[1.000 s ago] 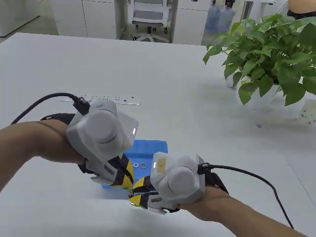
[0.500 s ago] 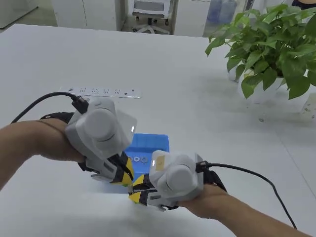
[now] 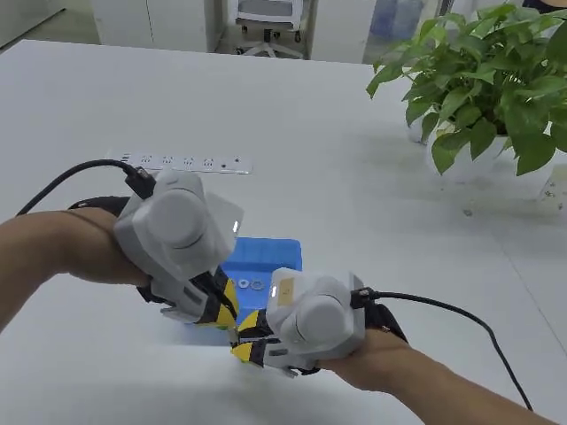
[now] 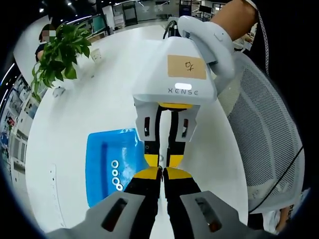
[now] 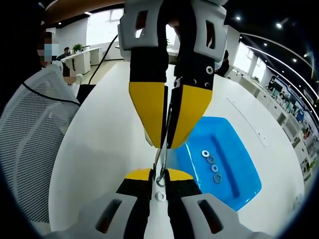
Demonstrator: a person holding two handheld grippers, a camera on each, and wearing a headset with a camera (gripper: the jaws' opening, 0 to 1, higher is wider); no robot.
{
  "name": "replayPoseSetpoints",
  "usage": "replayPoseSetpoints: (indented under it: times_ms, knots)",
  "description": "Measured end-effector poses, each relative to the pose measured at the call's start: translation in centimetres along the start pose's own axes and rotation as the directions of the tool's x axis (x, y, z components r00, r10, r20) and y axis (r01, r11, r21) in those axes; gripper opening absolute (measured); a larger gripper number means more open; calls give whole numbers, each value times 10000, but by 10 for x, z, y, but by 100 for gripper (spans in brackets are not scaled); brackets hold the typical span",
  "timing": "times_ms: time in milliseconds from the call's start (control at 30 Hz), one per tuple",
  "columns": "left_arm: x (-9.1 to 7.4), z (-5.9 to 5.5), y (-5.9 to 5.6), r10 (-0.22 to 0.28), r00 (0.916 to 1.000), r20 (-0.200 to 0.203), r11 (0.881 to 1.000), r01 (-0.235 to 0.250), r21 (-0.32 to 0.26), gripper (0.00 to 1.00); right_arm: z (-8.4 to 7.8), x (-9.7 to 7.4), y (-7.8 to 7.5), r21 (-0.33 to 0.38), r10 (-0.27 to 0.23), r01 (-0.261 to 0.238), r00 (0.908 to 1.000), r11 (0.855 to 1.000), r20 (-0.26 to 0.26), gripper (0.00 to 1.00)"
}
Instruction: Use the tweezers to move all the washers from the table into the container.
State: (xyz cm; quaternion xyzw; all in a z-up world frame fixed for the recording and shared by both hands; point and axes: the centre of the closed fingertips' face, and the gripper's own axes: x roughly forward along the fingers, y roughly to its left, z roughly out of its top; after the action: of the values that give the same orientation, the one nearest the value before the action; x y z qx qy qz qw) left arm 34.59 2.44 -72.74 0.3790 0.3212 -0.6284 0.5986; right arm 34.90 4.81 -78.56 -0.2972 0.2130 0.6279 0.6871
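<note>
A big white table (image 3: 328,186) holds a leafy green plant (image 3: 483,80) in a white pot, far right. A long white power strip (image 3: 182,163) lies flat, well apart from it. Behind the table stands what may be an office chair (image 3: 270,22).

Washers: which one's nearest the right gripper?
The washer on the white table by the right gripper, under the tweezers; the other four lie in the blue container.

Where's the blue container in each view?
Head view: blue container just below centre.
Left gripper view: container left of the jaws.
Right gripper view: container right of the jaws.
Shared landmark: the washers lying inside it.
</note>
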Motion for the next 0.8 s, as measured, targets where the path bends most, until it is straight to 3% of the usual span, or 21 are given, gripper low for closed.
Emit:
replayPoseSetpoints:
  times_ms: [800]
  knots:
    - [3,1,4,28,10000,-40,10000,-27,82,6,-1,1,-3,63,-112,112,9999,9999,26,12]
